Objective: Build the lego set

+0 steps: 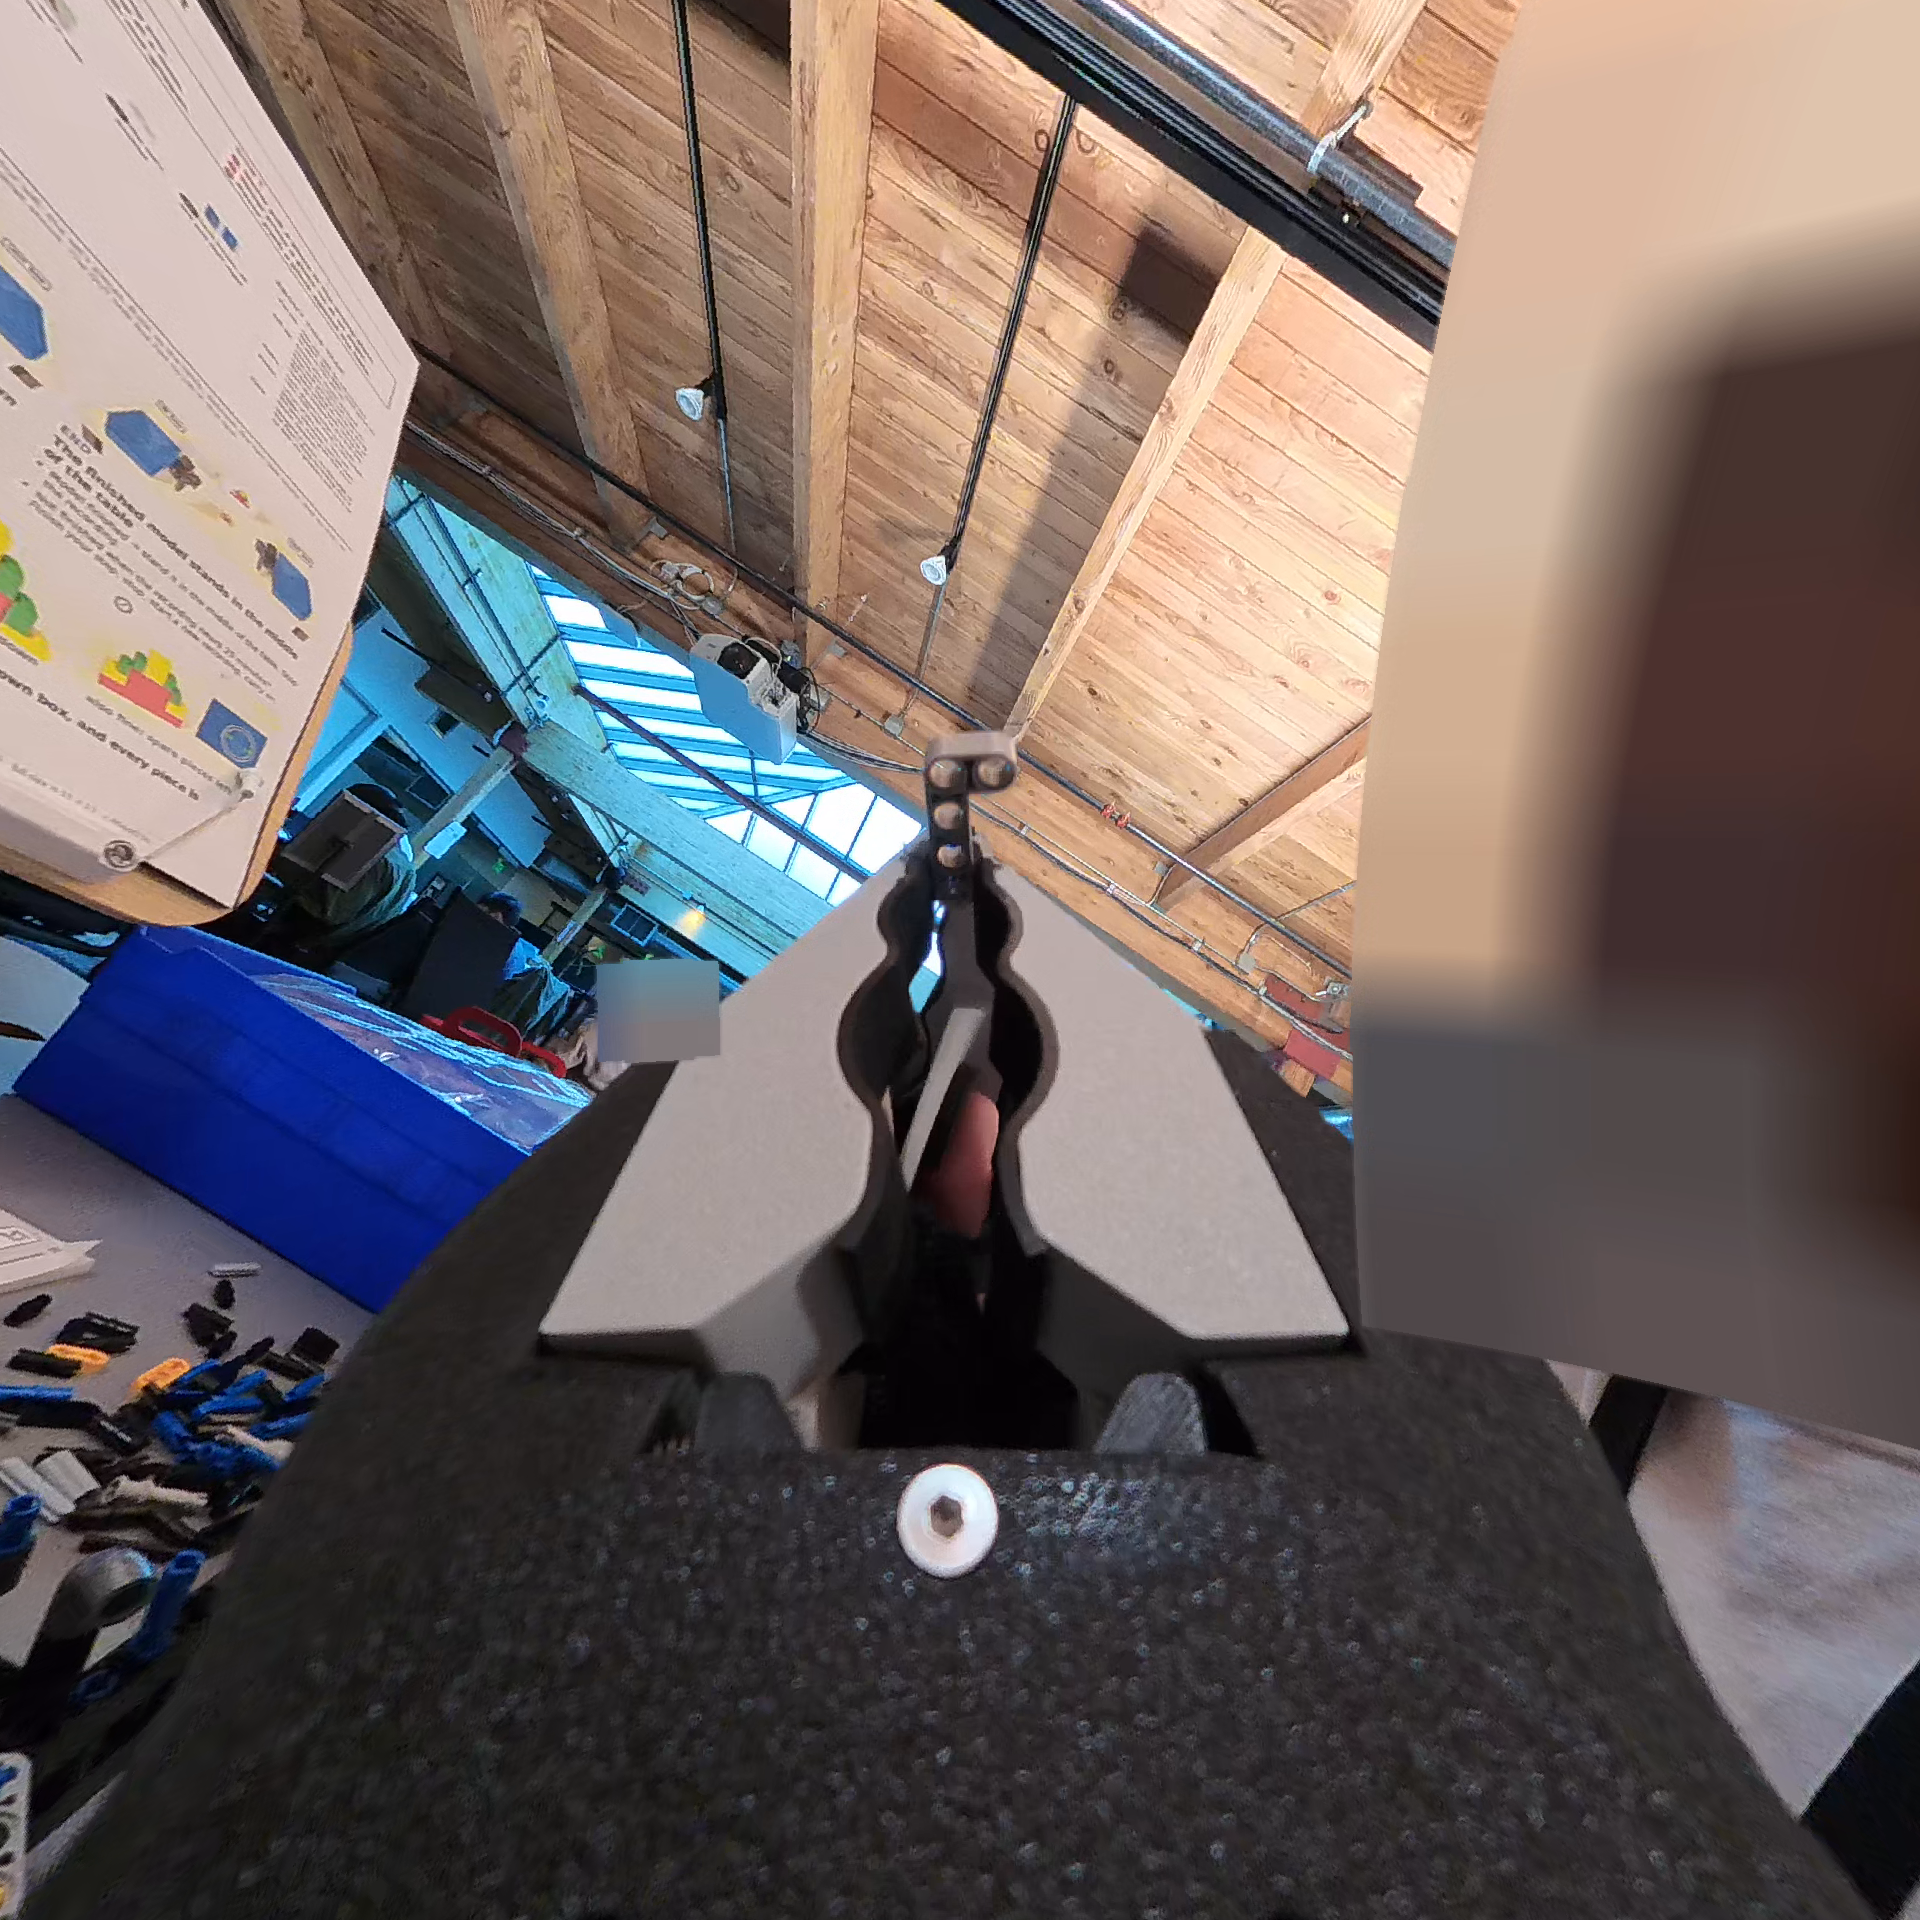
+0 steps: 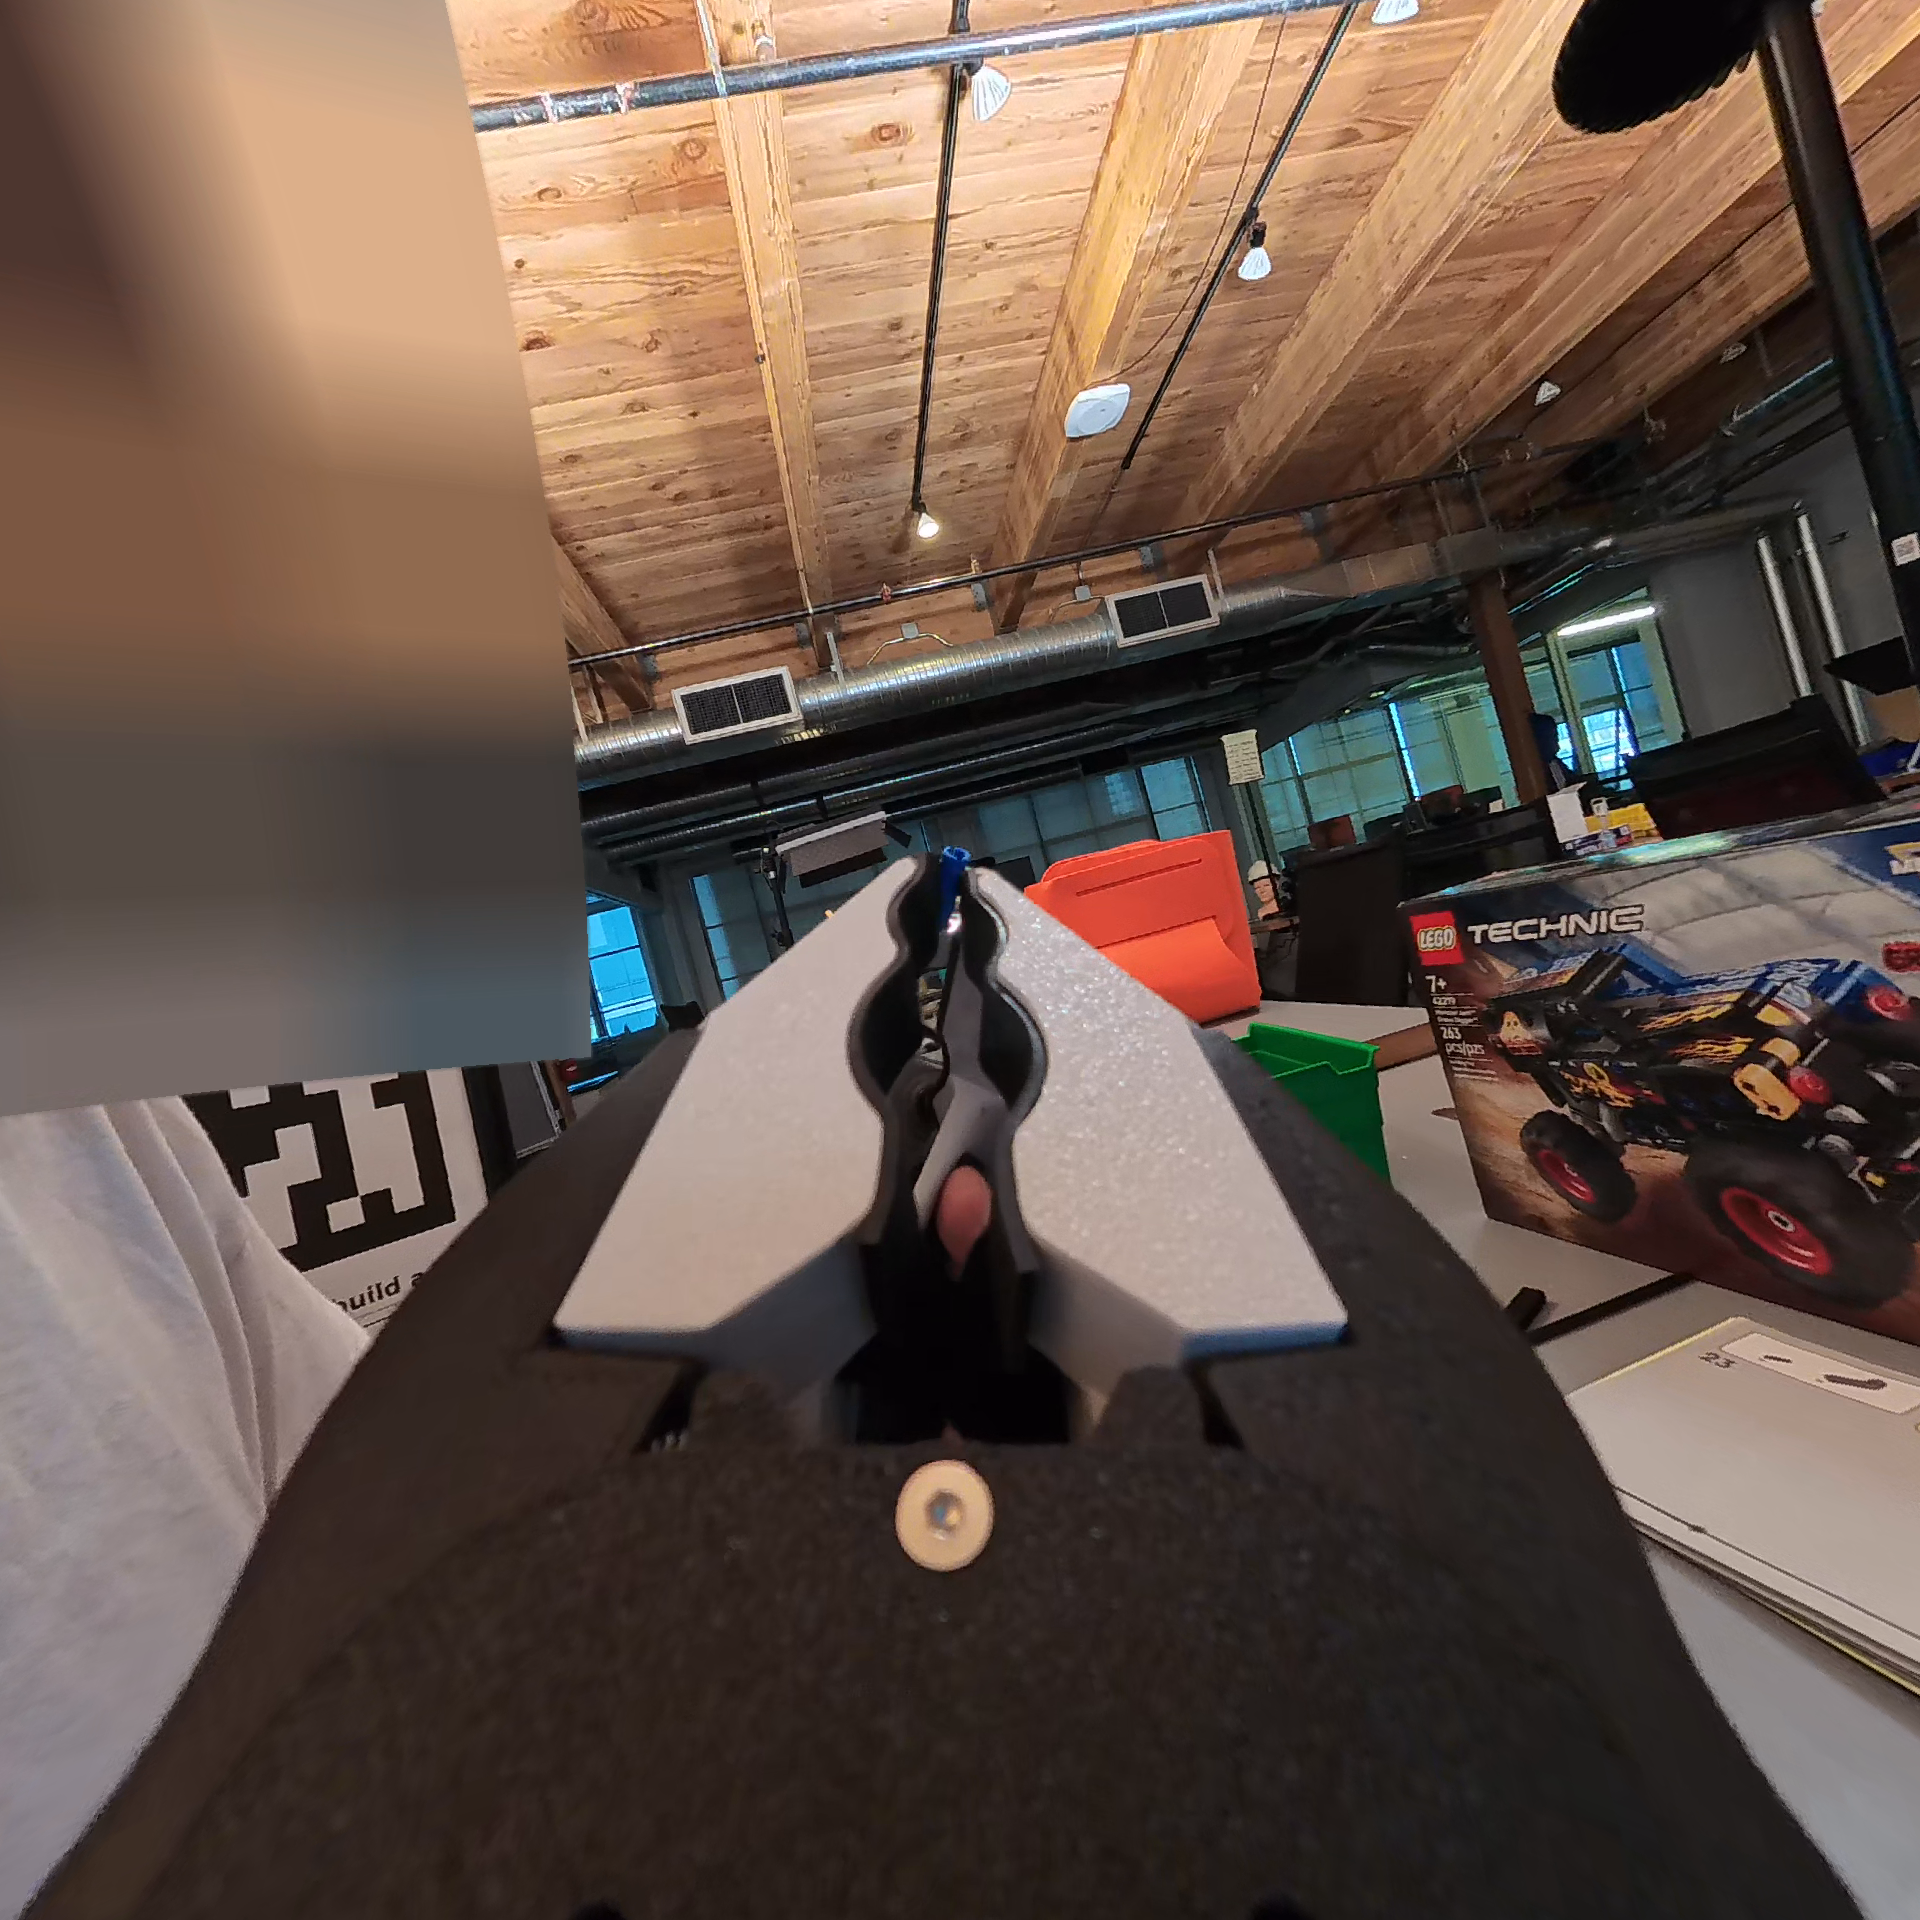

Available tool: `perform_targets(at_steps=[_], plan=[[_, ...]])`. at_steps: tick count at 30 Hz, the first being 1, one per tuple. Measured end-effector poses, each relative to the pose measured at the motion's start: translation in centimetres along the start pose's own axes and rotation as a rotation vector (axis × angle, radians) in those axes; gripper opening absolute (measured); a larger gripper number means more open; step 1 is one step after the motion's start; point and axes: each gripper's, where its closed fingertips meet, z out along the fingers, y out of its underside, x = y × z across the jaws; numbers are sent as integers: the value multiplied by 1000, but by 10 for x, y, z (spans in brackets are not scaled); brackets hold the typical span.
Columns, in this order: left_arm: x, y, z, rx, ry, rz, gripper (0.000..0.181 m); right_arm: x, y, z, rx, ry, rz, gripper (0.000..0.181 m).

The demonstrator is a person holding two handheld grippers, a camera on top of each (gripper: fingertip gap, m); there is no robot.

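My left gripper point(image 1: 951, 868) is raised and points up toward the wooden ceiling. It is shut on a small grey L-shaped beam with holes point(image 1: 961, 784), which sticks out above the fingertips. My right gripper point(image 2: 951, 894) is also raised and is shut on a small blue pin point(image 2: 951, 878), whose tip shows between the fingertips. A pile of loose blue, black and orange lego pieces point(image 1: 156, 1403) lies on the grey table at the lower left of the left wrist view.
A blue bin point(image 1: 270, 1091) stands behind the pile, under an instruction sheet on a board point(image 1: 166, 436). In the right wrist view the lego set box point(image 2: 1683, 1049), a green bin point(image 2: 1320, 1081), an orange object point(image 2: 1153, 925) and an open booklet point(image 2: 1766, 1455) lie on the table. The grippers are tip to tip, or close to it.
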Motion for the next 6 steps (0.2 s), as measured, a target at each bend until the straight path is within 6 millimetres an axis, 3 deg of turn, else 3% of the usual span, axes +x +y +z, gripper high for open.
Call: perform_targets(at_steps=[2,6], plan=[[0,0,0,5,0,-13,6,1,1,0,-2,9,3,2],[2,1,0,-21,-36,119,6,-3,-1,0,8,5,13,2]])
